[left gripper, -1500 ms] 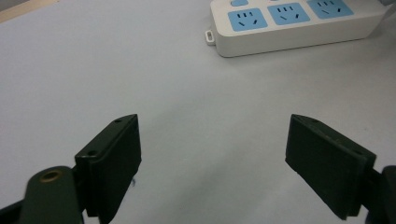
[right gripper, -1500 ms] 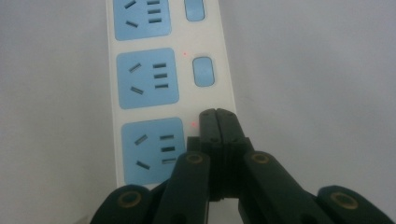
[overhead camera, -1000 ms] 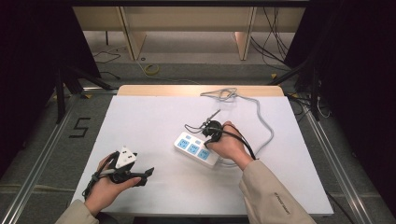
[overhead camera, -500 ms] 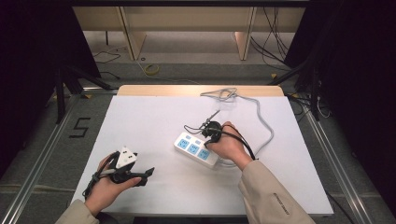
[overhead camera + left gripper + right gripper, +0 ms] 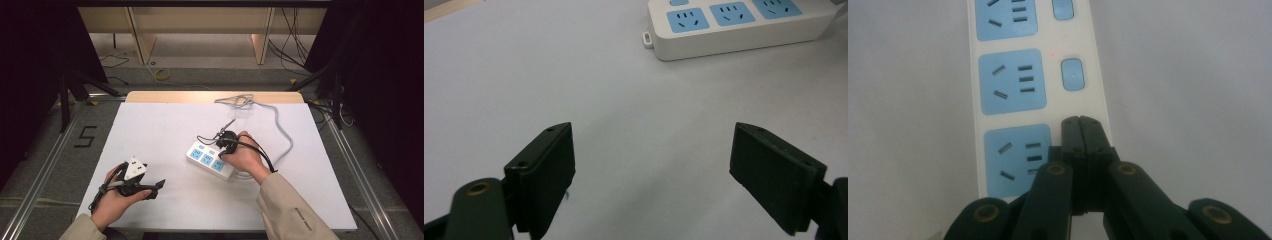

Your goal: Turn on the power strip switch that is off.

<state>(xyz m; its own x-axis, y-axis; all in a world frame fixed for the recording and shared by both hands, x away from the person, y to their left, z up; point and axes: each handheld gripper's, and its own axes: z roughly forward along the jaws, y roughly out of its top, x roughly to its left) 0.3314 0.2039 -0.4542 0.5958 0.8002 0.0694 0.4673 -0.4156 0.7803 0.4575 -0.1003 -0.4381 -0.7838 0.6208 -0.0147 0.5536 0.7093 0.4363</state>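
Observation:
A white power strip [image 5: 210,160] with three blue sockets lies in the middle of the white table. My right gripper [image 5: 224,150] is over its near end, jaws shut with nothing between them. In the right gripper view the closed tips [image 5: 1081,122] sit on the power strip [image 5: 998,130] beside the nearest socket, in line with the blue switch buttons [image 5: 1072,74]; whether they press a button is hidden. My left gripper [image 5: 157,186] rests low at the front left, open and empty. In the left gripper view its open jaws [image 5: 669,175] face the power strip [image 5: 744,30] across bare table.
The strip's grey cable [image 5: 282,130] loops to the right and back to a bundle near the table's far wooden edge [image 5: 215,96]. A small red light [image 5: 1052,54] glows by the middle switch. Dark floor and metal rails surround the table.

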